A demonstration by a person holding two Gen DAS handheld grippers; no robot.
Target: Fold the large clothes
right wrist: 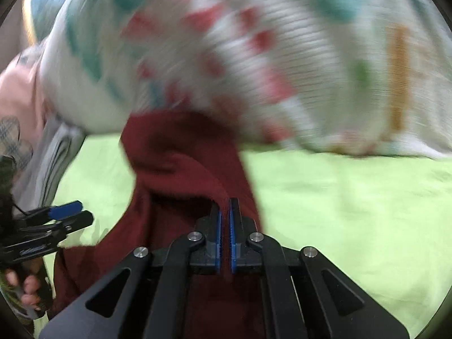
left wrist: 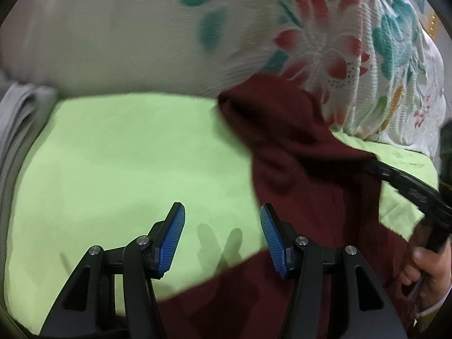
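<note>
maroon garment (right wrist: pixel 180 175) lies rumpled across the green sheet (right wrist: pixel 353 212), its far end bunched up against the floral quilt (right wrist: pixel 254 56) and the rest trailing back toward me under both claws. my right claw (right wrist: pixel 225 226) is clenched on a fold of it: the blue pads (right wrist: pixel 232 234) sit almost together with a thin ridge of the red cloth pinched between them. from my left camera that same claw (left wrist: pixel 375 166) shows as a dark bar biting the garment's edge, with my right hand (left wrist: pixel 429 271) wrapped round its handle at the frame's right side. my left claw (left wrist: pixel 222 226) is released, its pads (left wrist: pixel 175 237) standing well apart over bare sheet, nothing between them, and the garment passing just under the right finger. in the right view the left claw (right wrist: pixel 73 214) hangs beside the garment's left edge, with my left hand (right wrist: pixel 25 291) below it. grey cloth (left wrist: pixel 17 130) is heaped at the sheet's left. the quilt is blurred in the right view.
</note>
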